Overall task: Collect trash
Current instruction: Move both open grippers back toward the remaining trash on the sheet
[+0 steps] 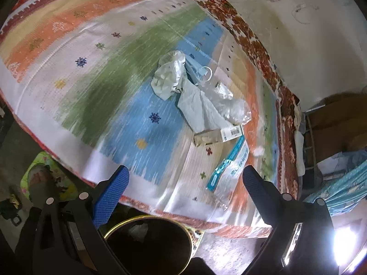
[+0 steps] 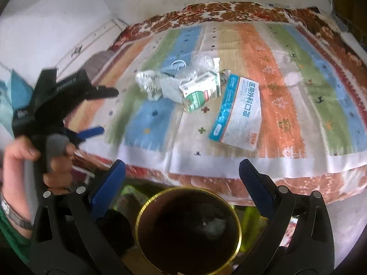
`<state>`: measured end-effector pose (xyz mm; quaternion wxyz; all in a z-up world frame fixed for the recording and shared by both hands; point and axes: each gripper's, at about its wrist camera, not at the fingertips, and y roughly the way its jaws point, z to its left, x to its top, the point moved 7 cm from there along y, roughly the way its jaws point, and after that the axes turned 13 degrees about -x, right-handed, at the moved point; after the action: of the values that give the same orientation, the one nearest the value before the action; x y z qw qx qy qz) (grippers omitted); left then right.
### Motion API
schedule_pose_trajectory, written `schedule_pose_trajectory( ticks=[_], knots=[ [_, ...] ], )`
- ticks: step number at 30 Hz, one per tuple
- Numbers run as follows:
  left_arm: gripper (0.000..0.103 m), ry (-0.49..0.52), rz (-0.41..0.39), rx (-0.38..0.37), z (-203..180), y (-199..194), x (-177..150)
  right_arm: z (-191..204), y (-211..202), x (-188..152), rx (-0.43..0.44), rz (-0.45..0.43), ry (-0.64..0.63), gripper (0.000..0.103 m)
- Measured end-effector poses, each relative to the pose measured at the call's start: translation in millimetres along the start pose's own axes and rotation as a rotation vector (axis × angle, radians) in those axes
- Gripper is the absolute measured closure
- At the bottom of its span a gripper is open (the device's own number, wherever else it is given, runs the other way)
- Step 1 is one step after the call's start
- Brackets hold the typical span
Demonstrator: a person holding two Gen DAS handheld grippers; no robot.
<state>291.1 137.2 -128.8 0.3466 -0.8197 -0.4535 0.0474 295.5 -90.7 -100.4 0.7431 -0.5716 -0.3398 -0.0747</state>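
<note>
With both grippers' fingers wide open and empty above the bin (image 2: 188, 231), reach your right gripper (image 2: 182, 178) squarely over the medicine box (image 2: 200, 90) on the bed (image 2: 286, 105).

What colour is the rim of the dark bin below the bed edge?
The bin rim is gold or brass-yellow, clearest in the right wrist view.

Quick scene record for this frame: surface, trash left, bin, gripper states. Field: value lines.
surface: striped mat
trash left: crumpled bags and mask; small carton; mask packet
bin: gold-rimmed bin, below mat edge, some pale trash inside
left hand-held gripper: open, empty
right hand-held gripper: open, empty, over bin
</note>
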Motion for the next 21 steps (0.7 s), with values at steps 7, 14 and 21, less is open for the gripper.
schedule_pose_trajectory(
  ticks=[7, 14, 21],
  knots=[
    [0.006, 0.006, -0.009, -0.017, 3, 18, 14, 0, 16, 15, 0.002, 0.0, 0.033, 0.009],
    [0.007, 0.033, -0.004, -0.01, 4, 36, 24, 0, 26, 41, 0.015, -0.039, 0.062, 0.009],
    [0.007, 0.039, -0.012, -0.033, 3, 50, 40, -12, 52, 57, 0.018, -0.04, 0.111, 0.009]
  ],
)
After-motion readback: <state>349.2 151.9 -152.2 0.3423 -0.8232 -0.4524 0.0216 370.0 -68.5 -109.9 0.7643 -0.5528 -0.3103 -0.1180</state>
